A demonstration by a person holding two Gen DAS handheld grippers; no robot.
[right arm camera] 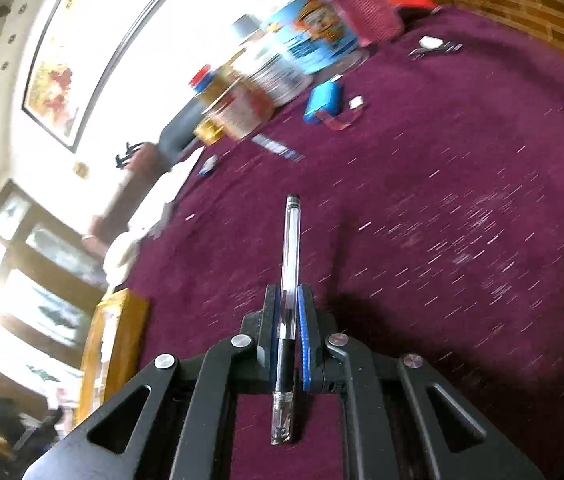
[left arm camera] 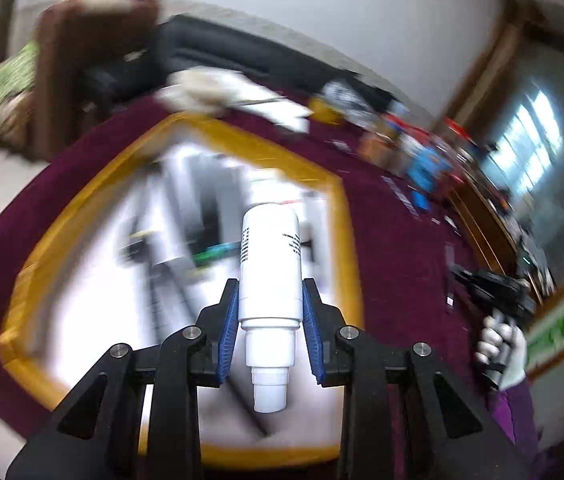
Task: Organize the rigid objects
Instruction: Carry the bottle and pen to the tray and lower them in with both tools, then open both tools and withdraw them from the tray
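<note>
My left gripper (left arm camera: 270, 300) is shut on a white plastic bottle (left arm camera: 270, 264), held lengthwise between the blue pads with its stepped cap toward the camera, above a yellow-rimmed tray (left arm camera: 341, 216) holding blurred white and dark items. My right gripper (right arm camera: 289, 296) is shut on a clear pen (right arm camera: 290, 248) with a black grip, pointing forward above the maroon tablecloth (right arm camera: 441, 200). The right gripper also shows in the left wrist view (left arm camera: 497, 284), held by a gloved hand at the right. The tray's corner shows in the right wrist view (right arm camera: 118, 312) at lower left.
Jars, cans and a pink container (right arm camera: 361, 12) crowd the table's far edge, with a blue box (right arm camera: 323, 102) and small flat items nearby. A brown chair (left arm camera: 82, 64) and white cloth (left arm camera: 234, 96) lie beyond the tray. Both views are motion-blurred.
</note>
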